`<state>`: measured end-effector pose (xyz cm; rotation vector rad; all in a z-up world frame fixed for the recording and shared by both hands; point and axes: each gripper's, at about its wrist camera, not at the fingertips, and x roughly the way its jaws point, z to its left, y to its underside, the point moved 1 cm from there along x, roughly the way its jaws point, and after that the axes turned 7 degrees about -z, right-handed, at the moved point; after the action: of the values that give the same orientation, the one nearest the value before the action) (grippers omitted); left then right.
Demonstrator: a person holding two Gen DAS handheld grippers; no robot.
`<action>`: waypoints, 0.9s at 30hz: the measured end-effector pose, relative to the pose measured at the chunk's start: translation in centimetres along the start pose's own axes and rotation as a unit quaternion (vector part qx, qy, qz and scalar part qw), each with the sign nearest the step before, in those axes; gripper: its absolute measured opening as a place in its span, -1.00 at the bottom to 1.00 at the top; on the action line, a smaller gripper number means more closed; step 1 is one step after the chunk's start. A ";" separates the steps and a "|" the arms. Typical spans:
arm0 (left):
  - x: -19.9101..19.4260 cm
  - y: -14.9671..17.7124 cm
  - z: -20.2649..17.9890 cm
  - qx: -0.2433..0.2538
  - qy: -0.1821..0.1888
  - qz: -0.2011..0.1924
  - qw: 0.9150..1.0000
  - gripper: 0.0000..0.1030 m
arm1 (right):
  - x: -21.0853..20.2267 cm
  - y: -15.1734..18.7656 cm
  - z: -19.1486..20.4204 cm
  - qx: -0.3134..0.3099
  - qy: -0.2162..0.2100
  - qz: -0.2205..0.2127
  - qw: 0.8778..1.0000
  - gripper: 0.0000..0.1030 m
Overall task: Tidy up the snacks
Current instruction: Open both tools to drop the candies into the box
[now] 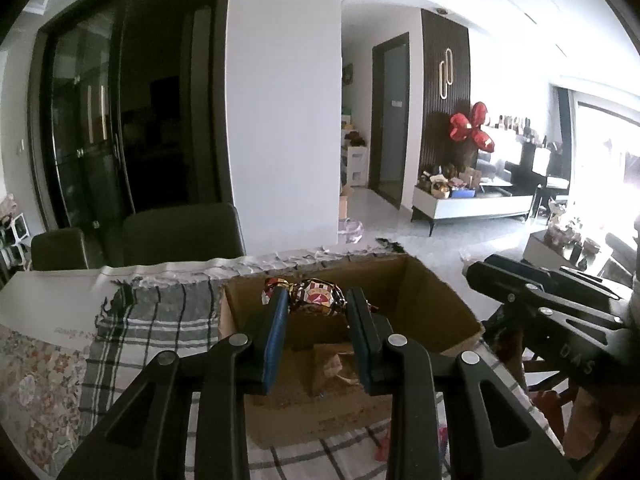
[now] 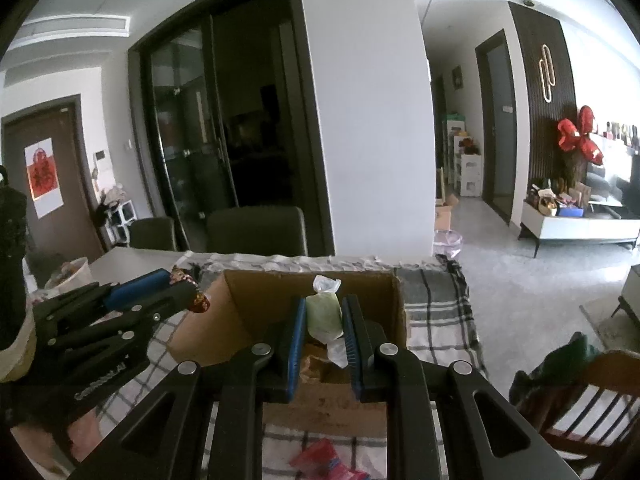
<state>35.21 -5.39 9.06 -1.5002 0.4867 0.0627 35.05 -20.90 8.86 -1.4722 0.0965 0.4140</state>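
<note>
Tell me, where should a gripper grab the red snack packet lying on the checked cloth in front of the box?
Probably from above, pinching across the middle of the red snack packet. It lies flat on the checked cloth before the cardboard box, so no side offers an edge. Both grippers are full: the right gripper holds a green candy.

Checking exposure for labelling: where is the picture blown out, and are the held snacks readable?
Left wrist view: window at right washes out; brown-red wrapped candy in the left tool is sharp. Right wrist view: evenly lit, pale green snack in the right tool is clear.
</note>
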 end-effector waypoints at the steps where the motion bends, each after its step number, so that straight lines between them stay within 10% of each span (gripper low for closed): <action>1: 0.4 0.1 0.0 0.001 -0.001 0.002 1.000 -0.38 | 0.2 0.0 -0.1 0.001 0.002 0.002 1.000 -0.61; 7: 2.1 0.0 0.0 0.009 -0.014 0.014 1.000 -0.08 | 1.9 0.0 -1.2 0.009 0.014 0.017 1.000 -0.60; 11: 1.5 0.1 -0.4 0.019 -0.024 0.002 1.000 0.10 | 1.7 0.4 -1.5 0.011 0.024 0.018 0.999 -0.15; 27: -3.8 0.7 -3.5 0.042 -0.016 -0.023 0.999 0.47 | -4.4 1.6 -2.0 0.006 0.039 -0.011 0.999 -0.07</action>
<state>30.57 -7.75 9.71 -1.4262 0.4245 0.0295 30.83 -23.69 8.50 -1.4765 0.1448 0.3388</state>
